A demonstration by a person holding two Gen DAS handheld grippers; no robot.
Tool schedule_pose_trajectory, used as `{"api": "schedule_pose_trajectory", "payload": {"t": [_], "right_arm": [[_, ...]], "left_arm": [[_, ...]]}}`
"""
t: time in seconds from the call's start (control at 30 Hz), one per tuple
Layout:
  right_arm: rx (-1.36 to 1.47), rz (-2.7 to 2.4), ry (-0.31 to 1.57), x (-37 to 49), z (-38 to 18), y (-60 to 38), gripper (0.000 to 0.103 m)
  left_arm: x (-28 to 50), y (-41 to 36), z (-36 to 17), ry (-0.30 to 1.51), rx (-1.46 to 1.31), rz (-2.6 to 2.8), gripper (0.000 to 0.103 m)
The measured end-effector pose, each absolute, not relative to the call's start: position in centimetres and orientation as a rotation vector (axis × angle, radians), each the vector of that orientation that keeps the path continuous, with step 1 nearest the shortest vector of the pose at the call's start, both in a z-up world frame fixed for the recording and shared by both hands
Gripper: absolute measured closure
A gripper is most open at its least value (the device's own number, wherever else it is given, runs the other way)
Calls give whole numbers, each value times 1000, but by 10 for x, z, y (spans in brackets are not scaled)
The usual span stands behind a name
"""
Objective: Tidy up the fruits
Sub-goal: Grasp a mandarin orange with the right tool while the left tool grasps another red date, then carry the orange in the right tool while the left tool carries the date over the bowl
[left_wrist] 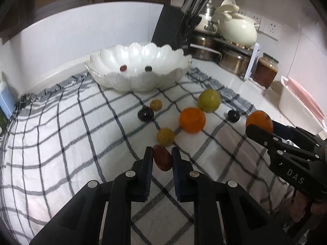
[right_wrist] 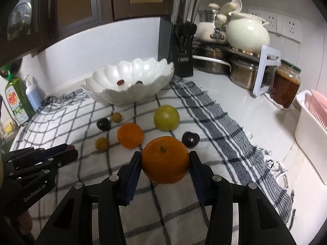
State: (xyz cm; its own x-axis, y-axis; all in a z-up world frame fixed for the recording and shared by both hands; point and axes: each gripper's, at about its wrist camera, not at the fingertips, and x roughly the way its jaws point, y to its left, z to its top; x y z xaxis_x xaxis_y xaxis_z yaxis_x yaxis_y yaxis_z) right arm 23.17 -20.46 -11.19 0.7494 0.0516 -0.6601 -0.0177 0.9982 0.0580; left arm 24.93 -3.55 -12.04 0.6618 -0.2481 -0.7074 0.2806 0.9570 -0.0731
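My left gripper [left_wrist: 162,153] is shut on a small red oblong fruit [left_wrist: 162,160] just above the checked cloth. My right gripper [right_wrist: 165,158] is shut on an orange [right_wrist: 165,159], which also shows in the left wrist view [left_wrist: 260,121]. On the cloth lie another orange [left_wrist: 192,119], a green-yellow fruit [left_wrist: 209,100], two small yellow fruits [left_wrist: 165,136] [left_wrist: 156,104] and two dark plums [left_wrist: 145,114] [left_wrist: 233,115]. The white scalloped bowl [left_wrist: 114,81] at the back holds a red fruit [left_wrist: 123,68] and a dark fruit [left_wrist: 148,68].
A black knife block [right_wrist: 180,47], steel pots [right_wrist: 212,58], a cream pot [right_wrist: 247,33] and a sauce jar [right_wrist: 285,85] stand at the back right. A white and pink rack [right_wrist: 310,126] sits at the right. Soap bottles [right_wrist: 17,100] stand at the left.
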Motion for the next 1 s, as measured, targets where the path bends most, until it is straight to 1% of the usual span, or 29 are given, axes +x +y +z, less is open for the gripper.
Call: {"api": "schedule_pose_trajectory", "payload": {"t": [0.43,1.0], "right_arm": [[49,49,629,219,-79,-191,56],[63,35,508,235,-38,-165,56]], "left_arm": [[239,-27,-80,680,44,-316,84],[258,-7,-29,540,55,-356,84]]}}
